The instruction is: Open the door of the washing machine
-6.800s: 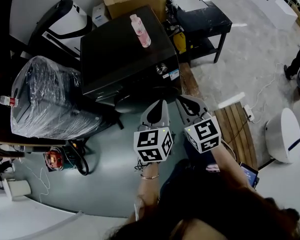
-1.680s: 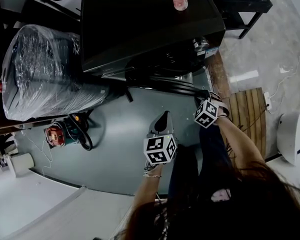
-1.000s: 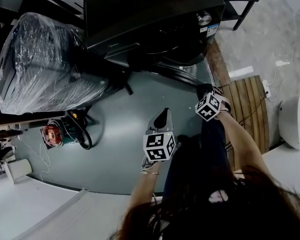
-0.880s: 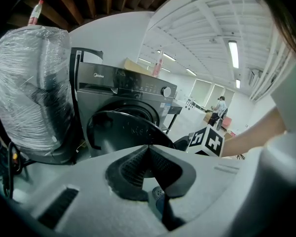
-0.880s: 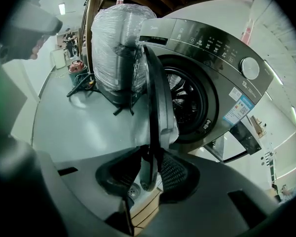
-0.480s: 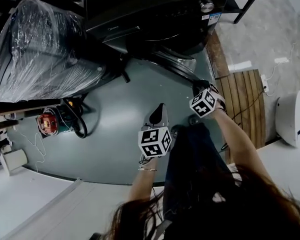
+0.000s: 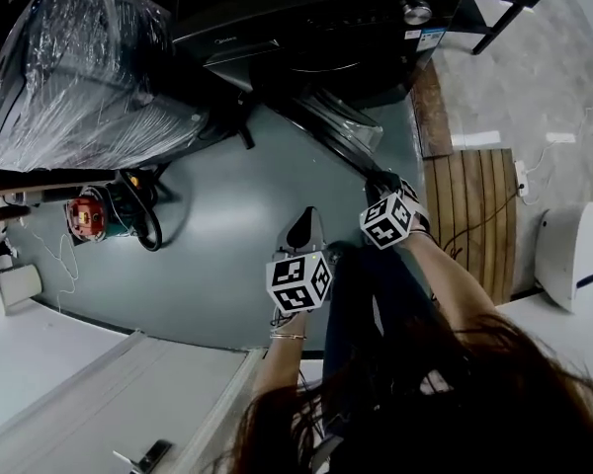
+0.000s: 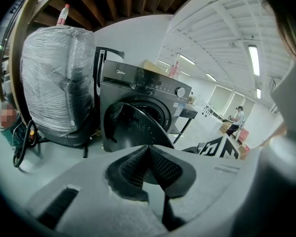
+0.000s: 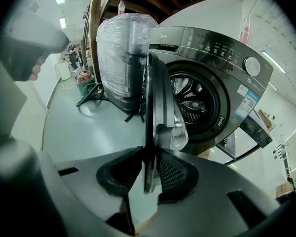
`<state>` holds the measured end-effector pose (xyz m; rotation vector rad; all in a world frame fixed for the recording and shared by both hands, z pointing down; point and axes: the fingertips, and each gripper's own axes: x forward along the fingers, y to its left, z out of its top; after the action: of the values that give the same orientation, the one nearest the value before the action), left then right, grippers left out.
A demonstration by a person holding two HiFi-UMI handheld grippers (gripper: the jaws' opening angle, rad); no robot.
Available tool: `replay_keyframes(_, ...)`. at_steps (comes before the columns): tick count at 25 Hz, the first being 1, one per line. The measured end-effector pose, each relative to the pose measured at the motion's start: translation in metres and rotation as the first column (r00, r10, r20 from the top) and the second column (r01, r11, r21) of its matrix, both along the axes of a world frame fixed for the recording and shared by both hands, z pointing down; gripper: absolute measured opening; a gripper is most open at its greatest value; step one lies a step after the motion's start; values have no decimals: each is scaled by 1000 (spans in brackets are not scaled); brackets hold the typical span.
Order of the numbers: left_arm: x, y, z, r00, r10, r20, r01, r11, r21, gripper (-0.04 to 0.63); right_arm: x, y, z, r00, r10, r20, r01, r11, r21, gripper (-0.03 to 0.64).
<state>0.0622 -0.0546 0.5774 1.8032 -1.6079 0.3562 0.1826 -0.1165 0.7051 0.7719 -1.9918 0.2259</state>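
The right hand-held gripper (image 7: 380, 180) is grasping the free rim of the washing machine's door (image 7: 344, 126), with its jaws just having been closing in on that rim. In the right gripper view the door (image 9: 158, 98) is running edge-on between the two ribbed pads (image 9: 175, 174), and both pads are lying against it. The door is standing swung well out from the dark washing machine (image 7: 316, 18), hinged on the side nearer the plastic-wrapped appliance (image 7: 79, 67). Its clear inner bowl is facing the machine, and the steel drum (image 9: 193, 98) is showing through the uncovered round opening. The machine is sitting on the grey-green floor (image 7: 227, 215), with its control knob (image 9: 251, 65) at the upper corner of the front panel and a pink bottle (image 9: 245, 31) standing on its top. The left hand-held gripper (image 7: 303, 220) is hanging over bare floor beside the person's dark trouser leg, apart from the door and lower in the head view than the right one. In the left gripper view its jaws are resting clenched together with nothing between them (image 8: 148, 149), pointing toward the open door. A wooden slatted platform (image 7: 469, 205) is lying on the floor to the right of the right arm, and a red tool (image 7: 84, 215) with a coiled black cable is sitting below the wrapped appliance.
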Motion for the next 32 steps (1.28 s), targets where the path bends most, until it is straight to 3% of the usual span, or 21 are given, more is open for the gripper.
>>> replay_keyframes(6,-10,12,1,998,-56,5,56,998,-8,12,-12,15,0,999,-3,37,3,1000,10,86)
replay_keyframes(12,-21,15,-2,998,-57,4,57,998,6,12,-23,30,0,999,25,40,-25,1000,-8,84)
replay_keyframes(22,-58,33,0,1000,12,-27,-11,1000,18,12,-51,57,2,994,109,2,-109,994,-17,81)
replay_keyframes(32,-120,76,0,998,54,-29,-53,998,25,12,-93,93,4,979,203,-7,-203,979,-6,81)
